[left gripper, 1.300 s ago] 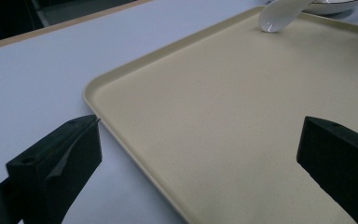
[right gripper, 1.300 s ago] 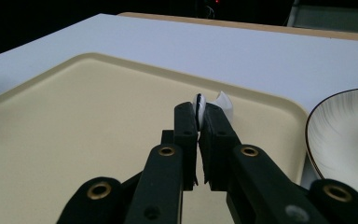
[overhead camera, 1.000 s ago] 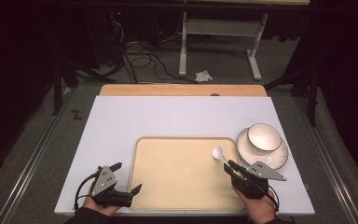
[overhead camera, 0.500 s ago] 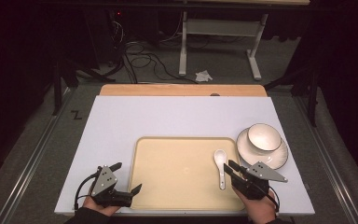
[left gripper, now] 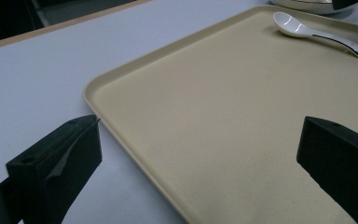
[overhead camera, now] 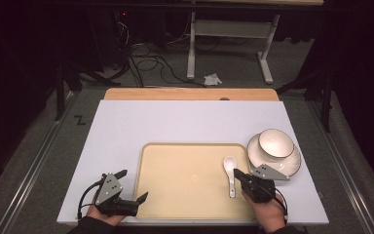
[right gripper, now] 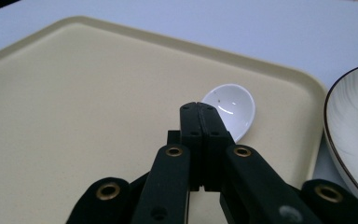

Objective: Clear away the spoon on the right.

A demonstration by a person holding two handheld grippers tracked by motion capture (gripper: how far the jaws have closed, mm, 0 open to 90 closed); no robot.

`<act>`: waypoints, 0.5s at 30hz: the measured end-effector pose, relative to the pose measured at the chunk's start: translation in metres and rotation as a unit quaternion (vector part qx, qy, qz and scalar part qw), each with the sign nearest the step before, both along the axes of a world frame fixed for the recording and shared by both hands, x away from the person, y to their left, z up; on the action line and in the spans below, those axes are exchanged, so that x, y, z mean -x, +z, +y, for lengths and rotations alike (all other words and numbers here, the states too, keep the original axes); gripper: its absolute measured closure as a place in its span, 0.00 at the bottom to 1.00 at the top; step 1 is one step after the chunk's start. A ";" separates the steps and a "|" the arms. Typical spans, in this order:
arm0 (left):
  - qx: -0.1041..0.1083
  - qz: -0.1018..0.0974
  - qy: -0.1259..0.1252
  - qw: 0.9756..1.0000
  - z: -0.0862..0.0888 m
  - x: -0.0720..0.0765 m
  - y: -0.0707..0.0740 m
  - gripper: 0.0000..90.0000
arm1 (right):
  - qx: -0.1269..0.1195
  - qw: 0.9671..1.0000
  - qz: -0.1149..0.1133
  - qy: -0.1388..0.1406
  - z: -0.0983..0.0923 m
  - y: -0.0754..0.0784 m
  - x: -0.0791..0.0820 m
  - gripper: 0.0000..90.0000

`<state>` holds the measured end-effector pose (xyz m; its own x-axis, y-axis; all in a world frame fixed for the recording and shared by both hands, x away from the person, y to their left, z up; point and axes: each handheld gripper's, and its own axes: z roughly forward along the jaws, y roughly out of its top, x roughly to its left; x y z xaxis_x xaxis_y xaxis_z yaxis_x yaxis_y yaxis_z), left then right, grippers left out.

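White ceramic spoon (overhead camera: 231, 174) lies at three o'clock on the beige plastic tray (overhead camera: 185, 204); the right gripper (overhead camera: 239, 175) is clenched above its handle, the left gripper (overhead camera: 132, 186) spread at seven o'clock.

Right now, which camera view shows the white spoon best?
The left gripper view: the spoon lies whole on the tray, bowl and handle unobstructed. The high view shows the spoon small, its handle end near the right gripper. The right gripper view shows its bowl; the closed jaws cover the handle.
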<state>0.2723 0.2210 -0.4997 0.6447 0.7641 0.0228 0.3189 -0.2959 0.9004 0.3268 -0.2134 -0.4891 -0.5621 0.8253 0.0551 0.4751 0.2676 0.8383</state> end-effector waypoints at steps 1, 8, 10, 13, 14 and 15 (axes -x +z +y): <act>0.001 0.000 0.000 1.000 0.000 0.000 0.000 0.01 | 0.002 1.000 0.006 0.000 0.001 -0.001 -0.001 1.00; -0.002 0.001 -0.002 1.000 -0.001 0.000 0.000 0.01 | 0.078 0.996 0.041 0.029 0.023 -0.012 -0.018 1.00; -0.001 0.000 -0.001 1.000 0.000 0.000 0.000 0.01 | 0.090 0.995 0.043 0.031 0.027 -0.013 -0.022 0.99; 0.000 0.001 0.000 1.000 0.001 0.000 0.000 0.00 | 0.102 0.994 0.044 0.025 0.030 -0.013 -0.025 1.00; 0.000 0.001 0.000 1.000 0.001 0.000 0.000 0.00 | 0.102 0.994 0.044 0.025 0.030 -0.013 -0.025 1.00; 0.001 0.001 -0.001 1.000 0.001 0.000 0.000 0.01 | 0.103 0.994 0.045 0.019 0.028 -0.013 -0.025 1.00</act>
